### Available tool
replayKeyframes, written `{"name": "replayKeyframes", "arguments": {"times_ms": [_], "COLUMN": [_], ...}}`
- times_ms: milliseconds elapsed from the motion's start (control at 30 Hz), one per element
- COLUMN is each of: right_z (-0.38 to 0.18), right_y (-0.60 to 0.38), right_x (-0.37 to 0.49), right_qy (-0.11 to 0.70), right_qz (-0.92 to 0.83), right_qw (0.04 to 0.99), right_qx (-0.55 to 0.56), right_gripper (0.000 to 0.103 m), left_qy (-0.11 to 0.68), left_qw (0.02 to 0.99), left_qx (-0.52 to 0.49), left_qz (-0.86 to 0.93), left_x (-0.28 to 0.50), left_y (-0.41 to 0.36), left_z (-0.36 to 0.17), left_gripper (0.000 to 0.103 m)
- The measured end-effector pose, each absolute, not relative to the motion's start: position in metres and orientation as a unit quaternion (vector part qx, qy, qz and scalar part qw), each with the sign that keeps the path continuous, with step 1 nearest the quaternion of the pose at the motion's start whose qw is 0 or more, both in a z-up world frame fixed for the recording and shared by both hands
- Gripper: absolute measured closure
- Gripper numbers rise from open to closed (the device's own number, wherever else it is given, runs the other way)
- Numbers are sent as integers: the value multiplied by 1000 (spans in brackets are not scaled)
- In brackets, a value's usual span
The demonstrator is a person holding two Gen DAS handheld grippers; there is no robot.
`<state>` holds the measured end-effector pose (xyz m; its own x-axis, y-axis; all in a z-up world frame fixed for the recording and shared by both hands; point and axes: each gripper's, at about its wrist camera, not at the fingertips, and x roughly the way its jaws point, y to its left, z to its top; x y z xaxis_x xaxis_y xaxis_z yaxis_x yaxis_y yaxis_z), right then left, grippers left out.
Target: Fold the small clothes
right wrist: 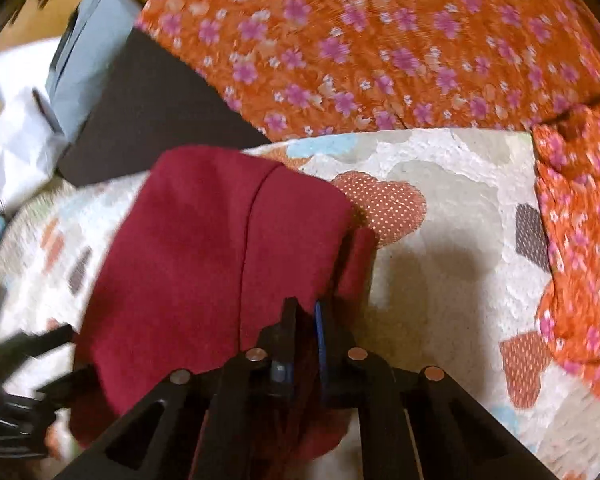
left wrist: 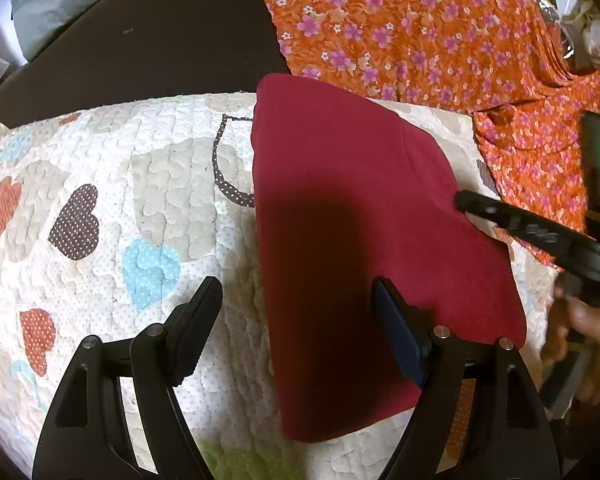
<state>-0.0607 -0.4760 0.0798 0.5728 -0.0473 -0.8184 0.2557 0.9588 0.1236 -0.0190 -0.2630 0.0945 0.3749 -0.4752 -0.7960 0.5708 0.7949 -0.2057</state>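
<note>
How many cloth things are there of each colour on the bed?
Dark red cloth: 1
Orange flowery cloth: 1
White quilt with hearts: 1
Total: 3

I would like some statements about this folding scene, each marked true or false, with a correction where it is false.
1. The dark red garment lies on a quilt with heart patches. True.
2. The left gripper is shut on the garment. False: its jaws stand open, with one finger over the cloth.
3. The right gripper is closed at the garment's edge. True.
4. The flowered cloth is blue. False: it is orange with pink flowers.
5. The garment is hanging in the air. False: it lies on the quilt.
</note>
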Motion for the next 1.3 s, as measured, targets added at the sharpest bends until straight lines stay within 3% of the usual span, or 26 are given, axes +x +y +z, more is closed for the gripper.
{"name": "replayKeyframes", "arguments": {"times_ms": [200, 400, 433, 500, 900, 1300], "right_z": [102, 62, 61, 64, 58, 39], "right_y": [-459, -450, -453, -458, -497, -506], "right_x": [-87, -83, -84, -87, -82, -60], "right_qy": [424, 458, 450, 447, 431, 422], "right_qz": [-50, -55, -58, -82, -50, 2], "right_qw": [893, 882, 886, 885, 874, 864], "right_qx": [144, 98, 97, 101, 218, 277], "right_gripper": [93, 87, 84, 60, 51, 38], "left_qy": [461, 465, 468, 478, 521, 524], "left_qw": [828, 824, 822, 815, 770, 768], "left_qx": [51, 45, 41, 23, -59, -43], "left_qz": [-316, -321, -322, -329, -363, -365], "left_x": [-18, -16, -15, -10, 39, 50], "left_y": [-262, -262, -261, -259, -266, -290], "left_z": [95, 93, 93, 93, 80, 67], "left_gripper": [25, 24, 24, 25, 24, 18]}}
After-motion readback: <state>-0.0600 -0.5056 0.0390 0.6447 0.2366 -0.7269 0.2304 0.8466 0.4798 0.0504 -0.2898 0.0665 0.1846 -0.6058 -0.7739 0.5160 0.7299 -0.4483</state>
